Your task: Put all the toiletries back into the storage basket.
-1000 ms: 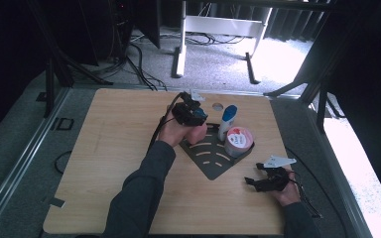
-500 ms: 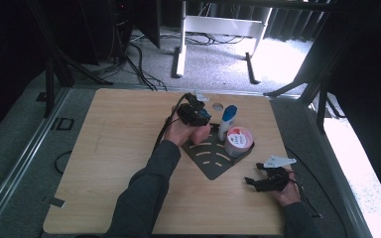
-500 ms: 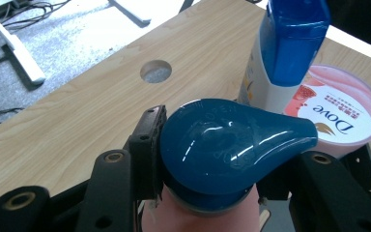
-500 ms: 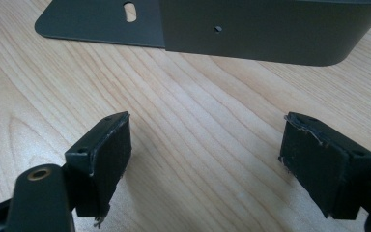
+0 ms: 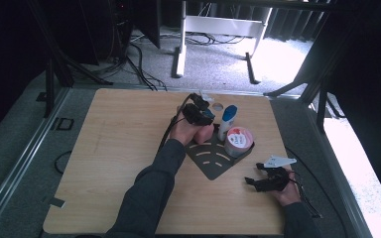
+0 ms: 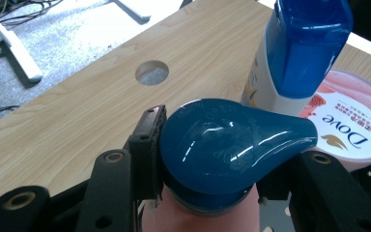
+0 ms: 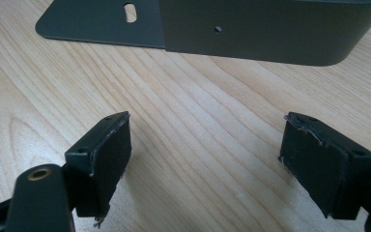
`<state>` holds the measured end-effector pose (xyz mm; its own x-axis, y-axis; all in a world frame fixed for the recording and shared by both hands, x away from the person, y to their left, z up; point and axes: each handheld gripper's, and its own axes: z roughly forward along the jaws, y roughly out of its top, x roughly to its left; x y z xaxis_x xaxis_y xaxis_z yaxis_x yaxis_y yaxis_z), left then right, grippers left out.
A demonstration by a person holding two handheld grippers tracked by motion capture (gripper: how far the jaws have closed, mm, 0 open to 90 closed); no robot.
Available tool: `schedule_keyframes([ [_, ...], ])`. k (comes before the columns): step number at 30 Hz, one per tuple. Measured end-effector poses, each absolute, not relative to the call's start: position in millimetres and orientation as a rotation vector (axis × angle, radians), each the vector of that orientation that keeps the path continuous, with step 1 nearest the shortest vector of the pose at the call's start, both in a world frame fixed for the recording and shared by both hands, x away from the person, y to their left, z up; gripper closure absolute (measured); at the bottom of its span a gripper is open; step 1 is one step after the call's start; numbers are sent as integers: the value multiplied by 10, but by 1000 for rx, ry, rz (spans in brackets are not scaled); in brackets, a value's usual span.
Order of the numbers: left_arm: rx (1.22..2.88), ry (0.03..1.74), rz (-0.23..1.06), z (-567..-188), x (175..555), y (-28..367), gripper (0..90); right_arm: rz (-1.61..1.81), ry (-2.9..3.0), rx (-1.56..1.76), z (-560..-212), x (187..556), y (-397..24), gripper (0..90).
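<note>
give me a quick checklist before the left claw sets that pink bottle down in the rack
1. Left claw clamped on the pink bottle under its blue cap: ok.
2. Bottle upright in the grip: ok.
3. Free rack floor beside the white bottle and the Dove tub: ok.
4. Gap between cap and white bottle: cannot tell, they look very close.
5. Right claw open, holding nothing, over the table and apart from the rack: ok.

Daylight floods the floor (image 5: 278,54) beyond the table (image 5: 109,148), overexposing it; surroundings stay dark. Glare streaks the blue cap (image 6: 222,145). The high view is soft, close jaws slightly blurred.
</note>
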<state>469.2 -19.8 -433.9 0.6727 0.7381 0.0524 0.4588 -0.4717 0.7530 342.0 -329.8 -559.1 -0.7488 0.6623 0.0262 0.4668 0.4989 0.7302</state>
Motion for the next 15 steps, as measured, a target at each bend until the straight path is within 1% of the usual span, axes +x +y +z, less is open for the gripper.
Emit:
schedule_keyframes([
  [15,2153,941,479,-4414,4778,-298,530,1095,2488,959,-5591,3419,-3298,181],
])
